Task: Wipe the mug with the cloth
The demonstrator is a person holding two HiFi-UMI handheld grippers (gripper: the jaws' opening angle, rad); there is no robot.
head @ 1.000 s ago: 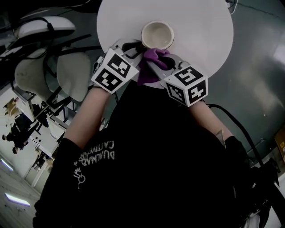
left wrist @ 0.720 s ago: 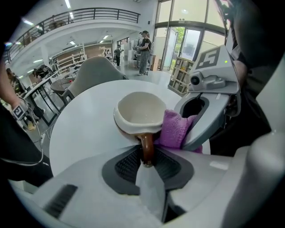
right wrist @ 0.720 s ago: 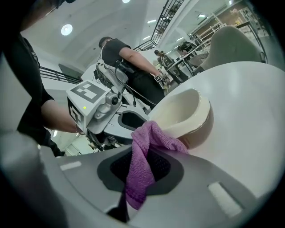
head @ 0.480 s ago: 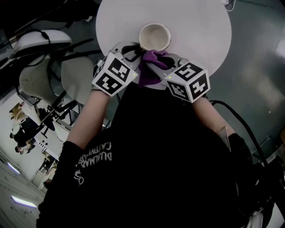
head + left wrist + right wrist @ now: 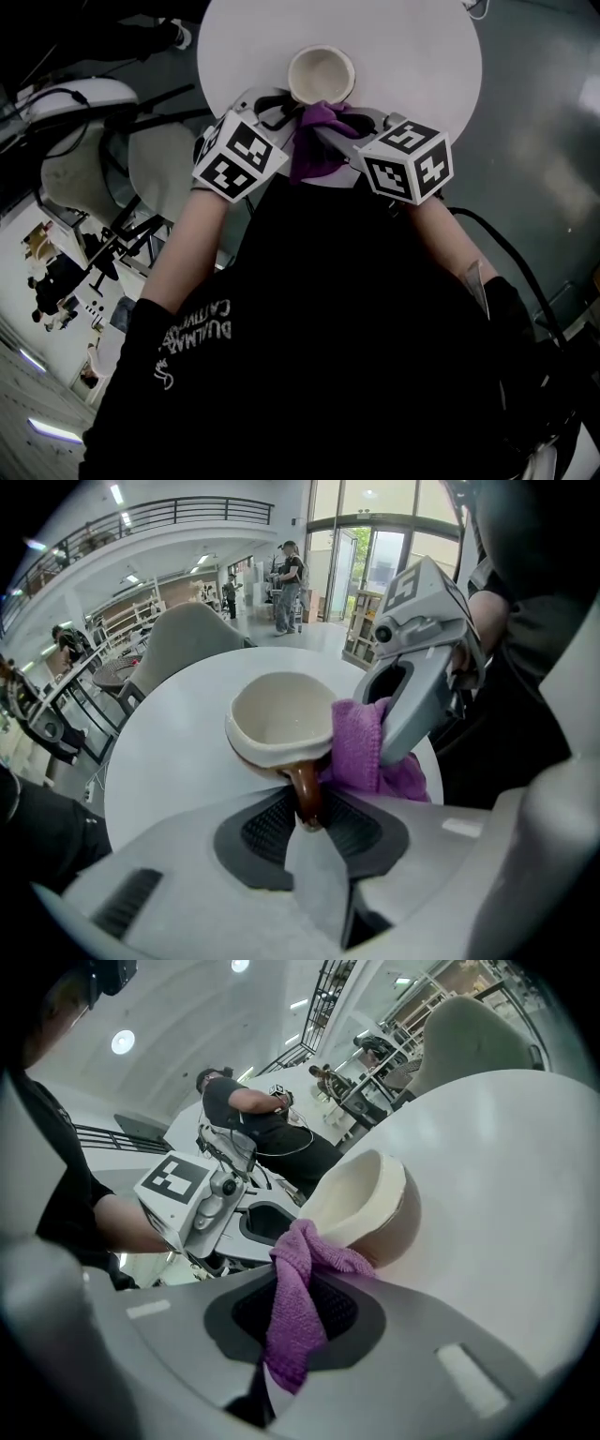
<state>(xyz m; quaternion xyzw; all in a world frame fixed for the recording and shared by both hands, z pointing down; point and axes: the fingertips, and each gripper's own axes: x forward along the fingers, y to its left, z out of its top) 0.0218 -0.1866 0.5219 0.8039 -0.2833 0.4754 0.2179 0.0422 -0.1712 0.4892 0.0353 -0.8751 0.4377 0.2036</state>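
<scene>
Gentleness is counting most here: with the left claw (image 5: 307, 810) opening its jaws around the handle (image 5: 302, 782) of the mug (image 5: 322, 75) standing on the tabletop (image 5: 412, 56), the right claw (image 5: 298, 1309), pinching the purple cloth (image 5: 298, 1297) against the mug's side, should be rubbing lightly.

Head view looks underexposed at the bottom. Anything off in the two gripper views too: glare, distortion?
Head view: black shirt fills the dim lower half, white table nearly blown out, mug readable. Left gripper view: heavy fisheye, black corners, table edge bowed. Right gripper view: ceiling lights flare top left, horizon tilted, cloth weave sharp.
</scene>
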